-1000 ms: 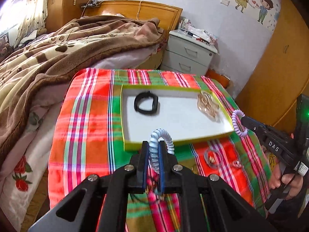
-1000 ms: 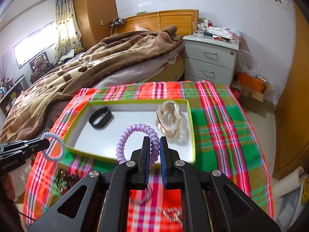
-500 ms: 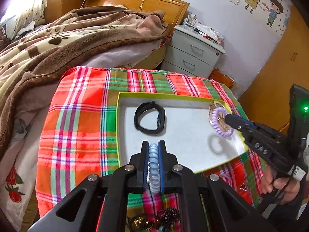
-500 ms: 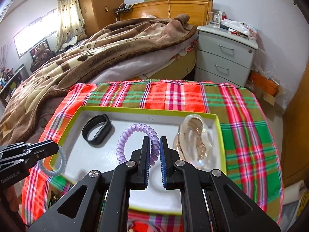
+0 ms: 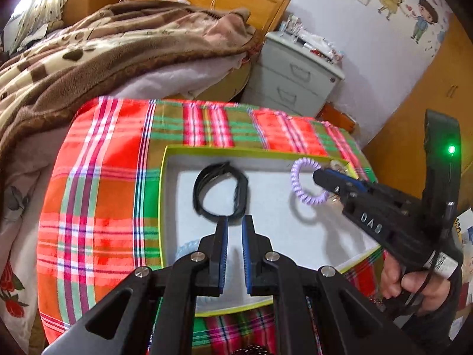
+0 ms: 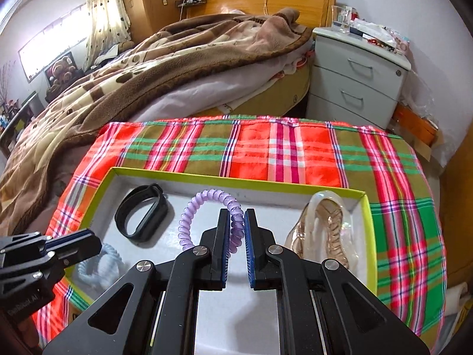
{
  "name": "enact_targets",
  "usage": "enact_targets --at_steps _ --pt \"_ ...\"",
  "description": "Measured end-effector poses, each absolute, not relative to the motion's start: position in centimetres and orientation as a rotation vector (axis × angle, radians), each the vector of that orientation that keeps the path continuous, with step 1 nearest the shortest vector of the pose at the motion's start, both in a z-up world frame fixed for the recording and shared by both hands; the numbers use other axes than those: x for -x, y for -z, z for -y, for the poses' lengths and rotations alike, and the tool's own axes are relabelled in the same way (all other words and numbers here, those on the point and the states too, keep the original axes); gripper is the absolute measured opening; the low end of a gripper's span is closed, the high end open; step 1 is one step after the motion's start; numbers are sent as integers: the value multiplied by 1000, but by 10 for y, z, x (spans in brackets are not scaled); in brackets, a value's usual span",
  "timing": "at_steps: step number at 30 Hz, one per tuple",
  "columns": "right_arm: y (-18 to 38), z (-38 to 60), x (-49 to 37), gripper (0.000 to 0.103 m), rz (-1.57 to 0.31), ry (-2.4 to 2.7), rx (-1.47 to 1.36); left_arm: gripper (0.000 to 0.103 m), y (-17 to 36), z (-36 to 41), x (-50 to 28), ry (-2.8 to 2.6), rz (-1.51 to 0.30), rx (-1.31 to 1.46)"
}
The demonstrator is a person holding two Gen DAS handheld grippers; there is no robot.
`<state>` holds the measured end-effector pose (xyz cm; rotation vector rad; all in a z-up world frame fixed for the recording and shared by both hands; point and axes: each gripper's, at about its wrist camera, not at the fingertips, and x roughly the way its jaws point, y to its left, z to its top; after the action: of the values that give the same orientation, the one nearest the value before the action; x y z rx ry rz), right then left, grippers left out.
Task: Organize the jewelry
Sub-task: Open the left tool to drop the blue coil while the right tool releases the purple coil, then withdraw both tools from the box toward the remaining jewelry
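Tray [image 6: 366,236]: black band [image 6: 141,213], blue coil [image 6: 100,261], gold clip [image 6: 322,230] inside.
My L tool [image 5: 233,230]: jaws apart, holding nothing.
My R tool [image 6: 236,222]: clamped on purple coil [image 6: 204,207] above tray.

Tray [image 6: 366,236]: lime-green rim, white floor. Cloth [image 6: 266,153] at 12 o'clock: red/green/olive plaid. Band [image 6: 142,213] black, coil tie [image 6: 192,219] lilac, second coil [image 6: 103,263] pale blue at 8 o'clock. Blanket [image 6: 147,68] brown-cream.

Home bedroom: bed [image 6: 177,68] with brown blanket, wooden headboard [image 6: 266,0], nightstand [image 6: 354,80], curtained window [image 6: 59,38].

"DAS" on right gripper [image 5: 320,179]
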<state>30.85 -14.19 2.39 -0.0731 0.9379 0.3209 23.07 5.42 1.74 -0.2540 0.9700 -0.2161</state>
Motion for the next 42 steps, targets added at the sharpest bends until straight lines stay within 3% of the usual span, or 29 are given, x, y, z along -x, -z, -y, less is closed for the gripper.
enact_targets --at_steps 30,35,42 --pt "3 107 -326 11 -999 -358 180 11 6 -58 -226 152 -1015 196" --pt "-1 109 -325 20 -984 -352 166 21 5 -53 -224 139 -1008 167" --pt "-6 111 -319 22 -971 -365 164 26 2 -52 -222 143 -1007 165"
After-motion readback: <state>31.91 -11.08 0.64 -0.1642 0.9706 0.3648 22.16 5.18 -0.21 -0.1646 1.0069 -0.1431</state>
